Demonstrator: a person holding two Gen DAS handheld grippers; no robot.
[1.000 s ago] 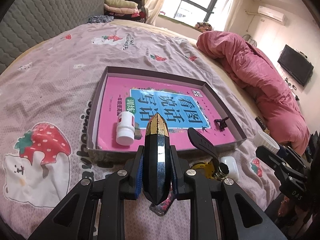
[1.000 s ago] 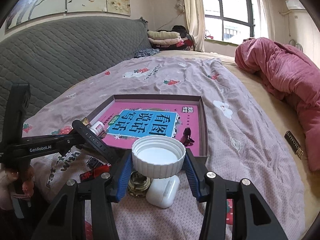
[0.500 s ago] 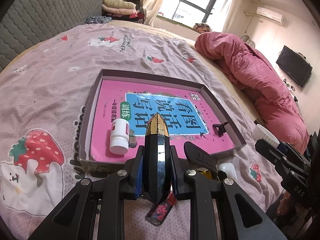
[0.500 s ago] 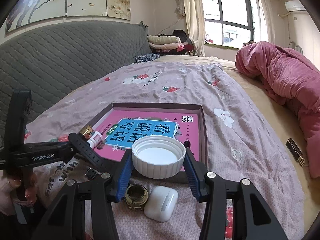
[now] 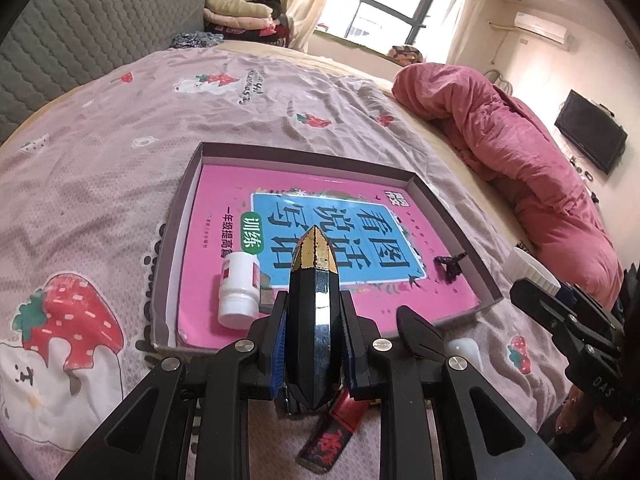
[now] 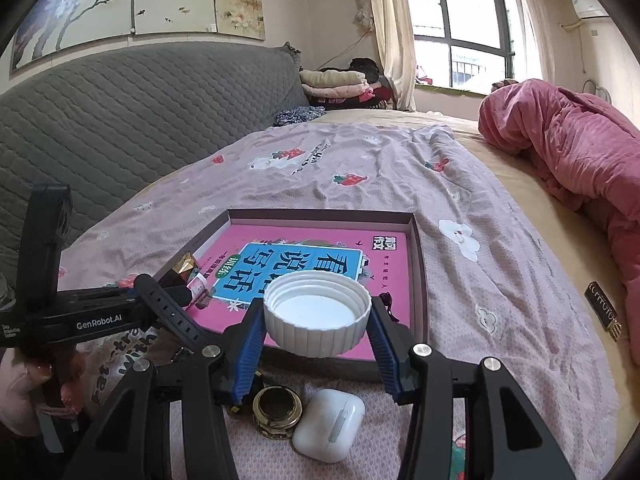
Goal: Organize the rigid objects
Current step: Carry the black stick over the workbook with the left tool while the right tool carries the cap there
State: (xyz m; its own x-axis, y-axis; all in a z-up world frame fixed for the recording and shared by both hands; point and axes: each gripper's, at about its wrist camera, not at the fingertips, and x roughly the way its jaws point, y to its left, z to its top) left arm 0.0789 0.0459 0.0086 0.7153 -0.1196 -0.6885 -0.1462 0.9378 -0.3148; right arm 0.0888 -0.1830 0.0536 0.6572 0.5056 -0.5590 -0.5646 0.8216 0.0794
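My left gripper (image 5: pixel 314 320) is shut on a black faceted bottle with a gold tip (image 5: pixel 314 304), held above the near edge of the shallow box (image 5: pixel 188 176). The box holds a pink book (image 5: pixel 320 220), a small white pill bottle (image 5: pixel 238 294) lying down and a small black clip (image 5: pixel 450 266). My right gripper (image 6: pixel 316 332) is shut on a white ribbed cap (image 6: pixel 316 314), held over the box's near rim (image 6: pixel 420 264). Below it on the bedsheet lie a white earbud case (image 6: pixel 330 424) and a gold-rimmed round piece (image 6: pixel 276 406).
A black watch strap (image 6: pixel 172 312) sticks up near the left gripper (image 6: pixel 188 270). A red and black packet (image 5: pixel 332 432) lies on the sheet. A pink duvet (image 6: pixel 568 148) is heaped at the right, a grey headboard (image 6: pixel 120 104) at the left. A black tag (image 6: pixel 602 310) lies at the right.
Both grippers have lifted and moved forward toward the box with their objects still held. The earbud case and gold piece now sit lower in the right wrist view.
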